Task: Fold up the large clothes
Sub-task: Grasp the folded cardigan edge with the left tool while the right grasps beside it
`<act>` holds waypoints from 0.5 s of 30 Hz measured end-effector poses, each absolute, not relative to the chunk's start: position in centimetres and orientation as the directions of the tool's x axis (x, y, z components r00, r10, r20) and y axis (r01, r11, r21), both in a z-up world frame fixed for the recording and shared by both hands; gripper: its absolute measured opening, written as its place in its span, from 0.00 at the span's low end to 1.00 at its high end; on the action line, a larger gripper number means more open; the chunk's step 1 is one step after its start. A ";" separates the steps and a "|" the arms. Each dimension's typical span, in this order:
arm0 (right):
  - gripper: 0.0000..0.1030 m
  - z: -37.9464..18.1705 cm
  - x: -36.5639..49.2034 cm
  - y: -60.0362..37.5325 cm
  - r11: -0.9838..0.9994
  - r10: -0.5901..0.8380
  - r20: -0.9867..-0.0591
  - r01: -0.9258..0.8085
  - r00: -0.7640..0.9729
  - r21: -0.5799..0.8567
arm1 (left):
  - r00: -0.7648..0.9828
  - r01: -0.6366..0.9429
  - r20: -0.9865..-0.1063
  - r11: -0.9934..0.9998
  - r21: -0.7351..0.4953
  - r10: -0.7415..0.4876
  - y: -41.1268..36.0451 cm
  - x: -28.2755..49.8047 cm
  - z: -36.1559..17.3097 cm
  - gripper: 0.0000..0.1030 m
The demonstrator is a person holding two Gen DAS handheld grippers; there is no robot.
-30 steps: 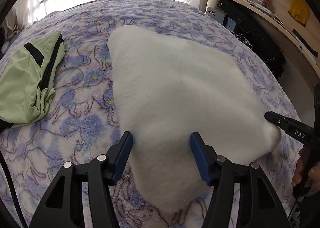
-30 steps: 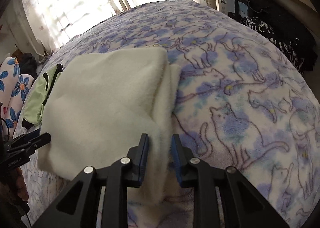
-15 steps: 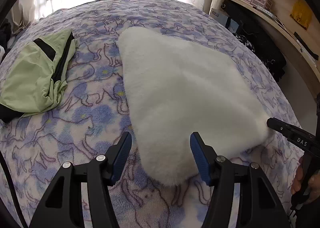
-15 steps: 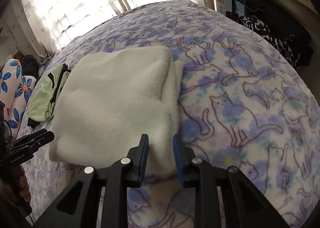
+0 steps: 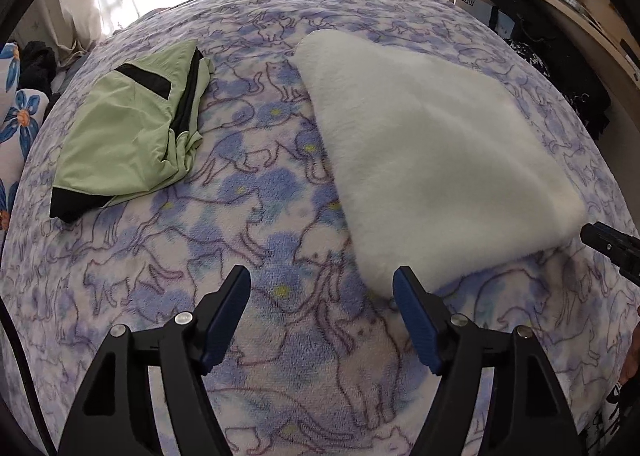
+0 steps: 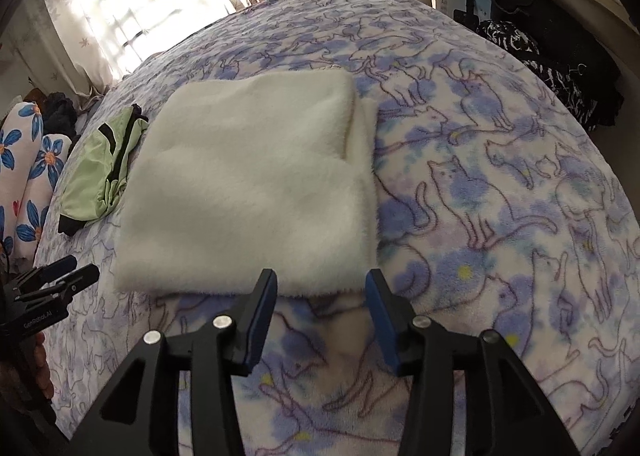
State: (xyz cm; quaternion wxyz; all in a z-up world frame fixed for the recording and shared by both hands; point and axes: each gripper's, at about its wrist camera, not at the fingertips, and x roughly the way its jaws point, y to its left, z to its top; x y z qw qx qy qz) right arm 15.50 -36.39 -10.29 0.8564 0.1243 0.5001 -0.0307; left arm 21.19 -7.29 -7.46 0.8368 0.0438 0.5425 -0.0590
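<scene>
On bed point(image 5: 280, 336): white fleece point(image 5: 432, 152) lies folded, flat, right of green jacket point(image 5: 132, 136). Left gripper point(image 5: 322, 312) and right gripper point(image 6: 322, 304) opening, nothing between jaws, both just before fleece near edge. Release step; fold looks done. Next probably: green jacket, needs spreading first.

The folded white fleece garment point(image 6: 256, 192) lay flat on the cat-patterned purple blanket point(image 6: 500, 192). Left of the garment, close beside it, lay the light green jacket with black trim point(image 6: 100, 172). Both grippers stood before the garment's near edge.
</scene>
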 end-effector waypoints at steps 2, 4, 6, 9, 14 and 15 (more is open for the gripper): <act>0.55 -10.3 15.6 -36.4 0.970 0.079 -0.871 0.165 0.485 0.180 | 0.380 0.134 -0.921 0.990 -0.034 -0.083 -6.7 21.5 -7.6 0.75; 0.61 -10.4 15.8 -36.6 0.971 0.084 -0.875 0.158 0.476 0.179 | 0.358 0.126 -0.927 0.990 -0.068 -0.109 -6.4 21.8 -7.8 0.75; 0.64 -10.4 16.0 -37.1 0.967 0.112 -0.876 0.151 0.468 0.204 | 0.339 0.138 -0.929 0.985 -0.107 -0.148 -6.4 22.1 -8.1 0.75; 0.71 -10.3 16.6 -38.5 0.942 0.202 -0.862 0.150 0.465 0.301 | 0.319 0.154 -0.928 0.976 -0.152 -0.195 -6.7 22.9 -8.3 0.75; 0.80 -10.4 18.4 -41.0 0.904 0.286 -0.843 0.163 0.455 0.395 | 0.282 0.158 -0.918 0.957 -0.243 -0.279 -7.0 24.8 -8.8 0.79; 0.80 -10.6 18.9 -41.6 0.894 0.305 -0.840 0.169 0.449 0.415 | 0.271 0.155 -0.915 0.952 -0.265 -0.299 -7.0 25.3 -8.9 0.80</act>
